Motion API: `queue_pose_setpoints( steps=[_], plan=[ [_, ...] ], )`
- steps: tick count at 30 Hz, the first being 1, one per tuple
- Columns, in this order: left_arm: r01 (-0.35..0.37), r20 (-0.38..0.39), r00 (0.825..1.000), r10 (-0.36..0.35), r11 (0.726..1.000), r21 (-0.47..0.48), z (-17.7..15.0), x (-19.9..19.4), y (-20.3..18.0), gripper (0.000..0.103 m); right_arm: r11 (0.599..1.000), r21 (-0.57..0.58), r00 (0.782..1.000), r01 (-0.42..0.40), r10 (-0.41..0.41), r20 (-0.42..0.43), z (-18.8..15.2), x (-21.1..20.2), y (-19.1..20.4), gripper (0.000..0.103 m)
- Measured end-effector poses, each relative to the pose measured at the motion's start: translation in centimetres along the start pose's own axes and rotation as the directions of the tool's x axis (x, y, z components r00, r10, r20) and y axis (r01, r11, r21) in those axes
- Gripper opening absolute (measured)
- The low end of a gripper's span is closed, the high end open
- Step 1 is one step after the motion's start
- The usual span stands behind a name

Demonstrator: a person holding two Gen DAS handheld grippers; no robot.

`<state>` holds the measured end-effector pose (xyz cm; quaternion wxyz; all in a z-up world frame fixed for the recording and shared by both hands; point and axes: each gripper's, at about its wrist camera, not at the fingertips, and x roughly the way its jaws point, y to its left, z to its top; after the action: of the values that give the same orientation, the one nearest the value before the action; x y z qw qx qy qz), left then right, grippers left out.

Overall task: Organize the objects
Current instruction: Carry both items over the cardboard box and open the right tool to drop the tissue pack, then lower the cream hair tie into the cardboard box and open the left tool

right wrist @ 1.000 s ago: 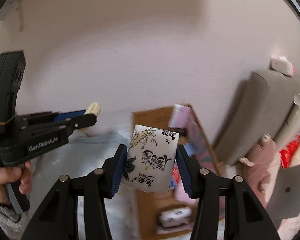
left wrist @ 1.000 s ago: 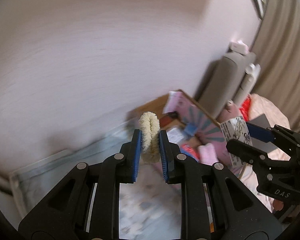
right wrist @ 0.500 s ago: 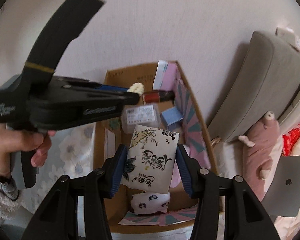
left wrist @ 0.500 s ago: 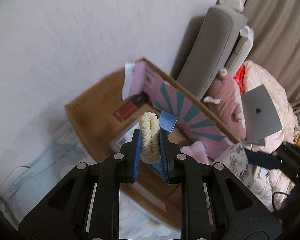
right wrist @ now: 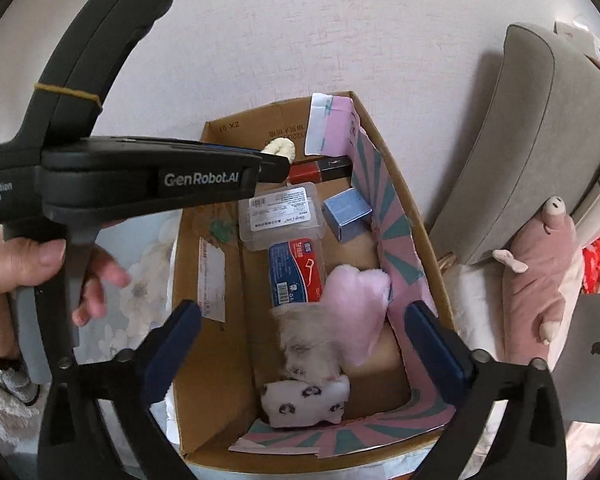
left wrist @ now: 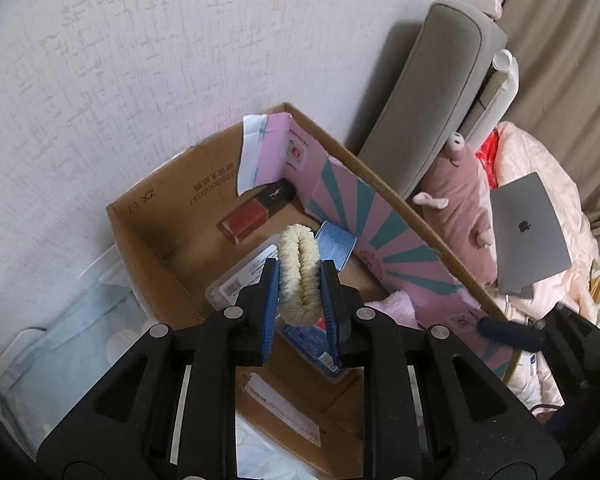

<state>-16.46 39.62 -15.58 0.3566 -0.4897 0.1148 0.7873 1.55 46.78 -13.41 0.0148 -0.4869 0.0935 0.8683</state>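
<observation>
The left tool (left wrist: 299, 294) is clamped on a cream fuzzy loop (left wrist: 299, 270), long axis upright, poised directly over the far half of the cardboard box (right wrist: 216, 280). The right tool (right wrist: 300, 344) gapes wide and empty above the box's near end.

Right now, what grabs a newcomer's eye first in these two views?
The cream fluffy ring pinched in the left tool, held above the open cardboard box by the wall. In the right wrist view the right tool gapes wide and empty over the box, where a blurred white packet lies by a pink plush heart. To the right, a pink pig plush leans against a grey cushion.
</observation>
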Motion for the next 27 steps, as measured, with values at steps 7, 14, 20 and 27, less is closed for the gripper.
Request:
queue_pose_setpoints(
  steps=[7,14,20,27],
  plan=[
    [-0.003,-0.022,1.000,0.003,1.000,-0.012,-0.1,0.7,0.1,0.018,1.000,0.016,1.000,-0.014,0.014,0.006,-0.2,0.1,-0.1,0.102],
    [-0.010,-0.032,0.999,0.009,1.000,-0.017,-0.2,1.2,-0.2,0.018,1.000,0.024,1.000,-0.010,0.010,0.013,-0.1,0.0,-0.4,0.102],
    [0.012,-0.050,0.999,-0.012,1.000,-0.015,-0.1,1.3,-0.4,0.018,1.000,0.027,1.000,-0.002,0.001,0.009,0.4,0.2,-0.8,0.102],
    [0.009,-0.099,0.995,-0.009,1.000,0.001,-0.1,1.5,-0.8,0.018,0.999,0.032,1.000,-0.012,0.011,0.014,0.3,0.3,-0.6,0.102]
  ],
)
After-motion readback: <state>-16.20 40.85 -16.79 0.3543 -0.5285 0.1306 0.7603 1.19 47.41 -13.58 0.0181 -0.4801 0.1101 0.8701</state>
